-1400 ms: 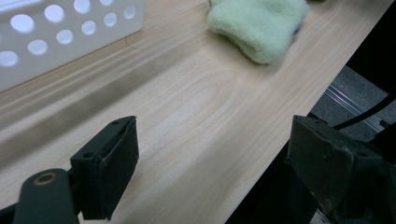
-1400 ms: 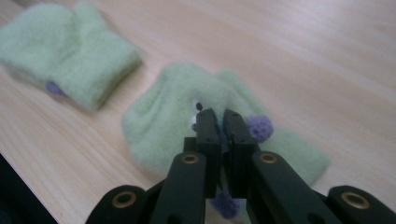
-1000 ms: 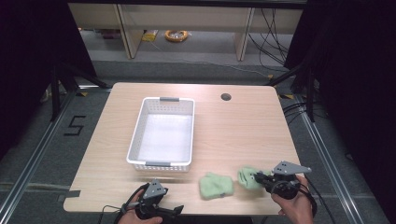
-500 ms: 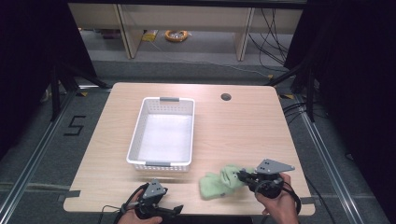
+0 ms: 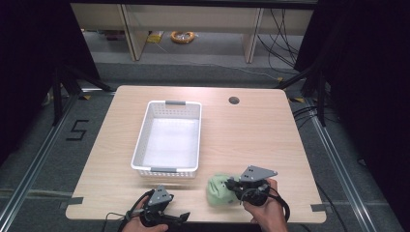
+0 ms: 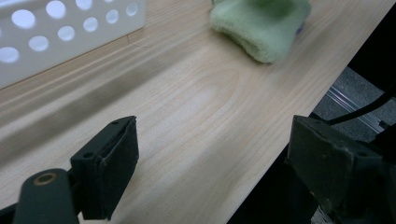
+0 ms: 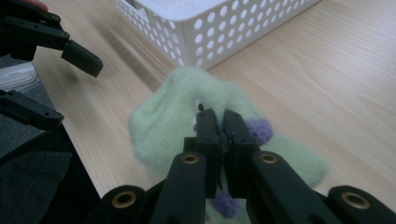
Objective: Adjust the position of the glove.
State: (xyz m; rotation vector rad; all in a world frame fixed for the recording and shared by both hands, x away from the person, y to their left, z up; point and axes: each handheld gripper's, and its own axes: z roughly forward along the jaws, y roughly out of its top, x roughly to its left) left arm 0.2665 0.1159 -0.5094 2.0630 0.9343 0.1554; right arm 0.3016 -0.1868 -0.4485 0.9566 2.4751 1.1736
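A light green fuzzy cloth (image 5: pixel 218 190) with purple tufts lies bunched near the table's front edge, just right of the white basket (image 5: pixel 169 140). My right gripper (image 5: pixel 236 186) is shut on a fold of this green cloth (image 7: pixel 187 116), its jaws pressed together on the fabric. At the front edge, left of the cloth, my left gripper (image 5: pixel 180 217) stands open with nothing between its fingers. Its own view looks past the wide-apart jaws to the green cloth (image 6: pixel 261 25) farther along the table. The left gripper (image 7: pixel 56 74) also appears beyond the cloth in the right gripper view.
The perforated white basket (image 6: pixel 60 32) stands empty at the middle of the wooden table (image 5: pixel 251 140). A round cable hole (image 5: pixel 234 100) sits at the table's back right. Bare wood spreads to the right of the basket.
My right gripper has moved left along the front edge, dragging one side of the green cloth over onto the rest, so it now sits bunched. The left gripper has stayed put.
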